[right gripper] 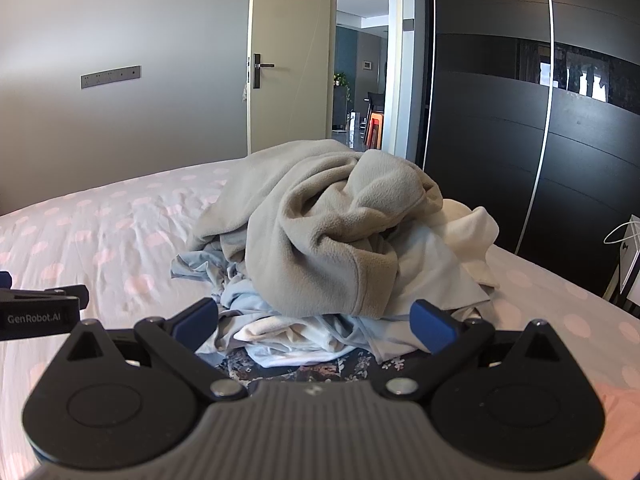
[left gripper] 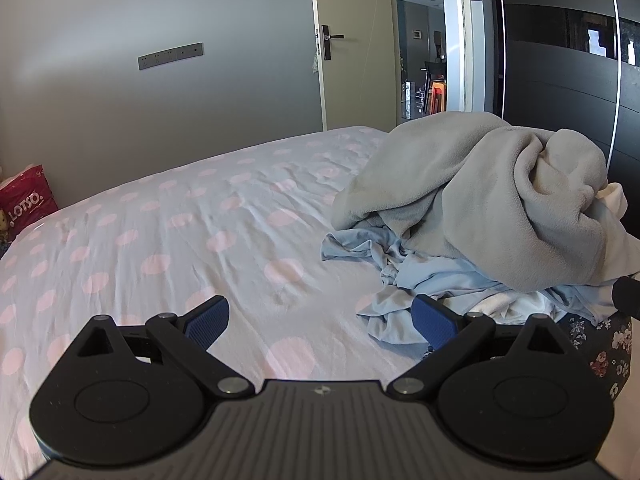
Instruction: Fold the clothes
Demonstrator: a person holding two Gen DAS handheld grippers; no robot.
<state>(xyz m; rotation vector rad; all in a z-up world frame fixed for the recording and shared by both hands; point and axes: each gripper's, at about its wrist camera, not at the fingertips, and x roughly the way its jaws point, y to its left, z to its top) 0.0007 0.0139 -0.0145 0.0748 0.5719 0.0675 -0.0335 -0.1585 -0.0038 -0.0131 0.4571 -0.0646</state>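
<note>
A heap of unfolded clothes lies on the bed. A grey fleece garment (right gripper: 320, 216) is on top, with a light blue garment (right gripper: 240, 296), a white garment (right gripper: 460, 232) and a dark floral garment (right gripper: 304, 372) under it. In the left wrist view the grey fleece (left gripper: 480, 188) is at the right, over the light blue garment (left gripper: 400, 280). My left gripper (left gripper: 322, 316) is open and empty over the sheet, left of the heap. My right gripper (right gripper: 316, 322) is open and empty, just in front of the heap. The left gripper (right gripper: 40, 312) shows at the left edge of the right wrist view.
The bed has a white sheet with pink dots (left gripper: 180, 240). A grey wall with a socket strip (left gripper: 170, 56) and an open door (left gripper: 352, 40) are behind it. A dark wardrobe (right gripper: 520, 140) stands at the right. A red bag (left gripper: 26, 200) is by the bed's left side.
</note>
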